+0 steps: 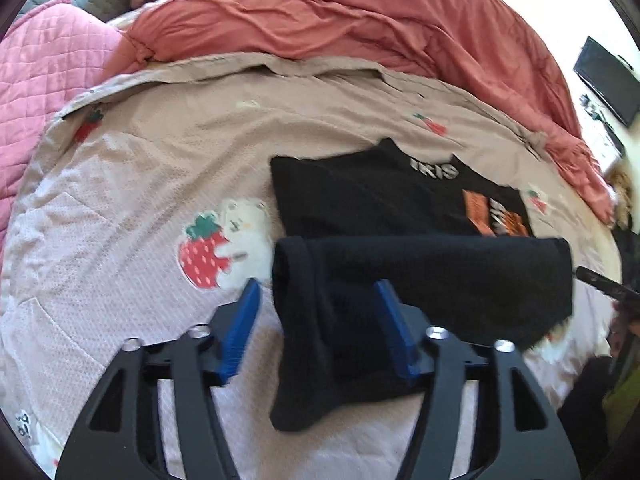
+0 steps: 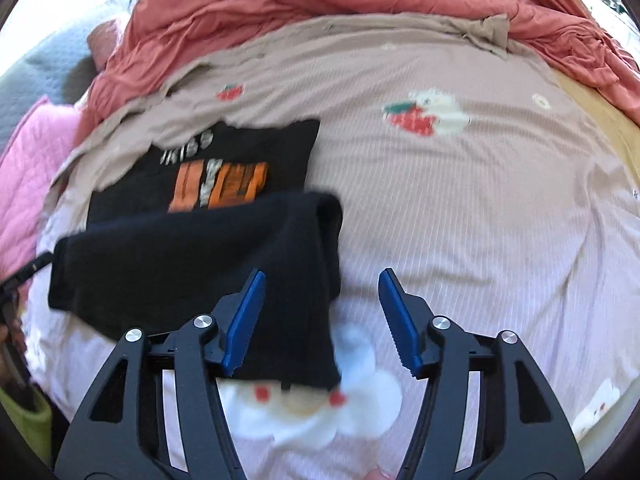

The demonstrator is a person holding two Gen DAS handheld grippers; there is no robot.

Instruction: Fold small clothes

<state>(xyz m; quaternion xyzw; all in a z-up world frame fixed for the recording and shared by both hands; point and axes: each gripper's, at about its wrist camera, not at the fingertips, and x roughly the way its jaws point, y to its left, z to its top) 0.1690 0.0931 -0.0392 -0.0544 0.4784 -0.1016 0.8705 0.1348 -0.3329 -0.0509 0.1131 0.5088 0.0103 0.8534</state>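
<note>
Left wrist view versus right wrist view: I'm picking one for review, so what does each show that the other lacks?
Left only: a dark screen at the right edge and a pink quilted blanket in full.
Right only: a fingertip at the bottom edge.
Both: the black T-shirt with orange print, its lower half folded up, on the strawberry-print sheet, with open hand-held gripper jaws.

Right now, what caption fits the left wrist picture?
Open left hand-held gripper straddles the black T-shirt's folded-over hem on a strawberry-print bedsheet.

Black T-shirt [image 1: 360,196] with orange print; pinkish strawberry-patterned sheet [image 1: 120,184]; coral duvet [image 1: 320,20]; blue fingers [image 2: 400,320].
</note>
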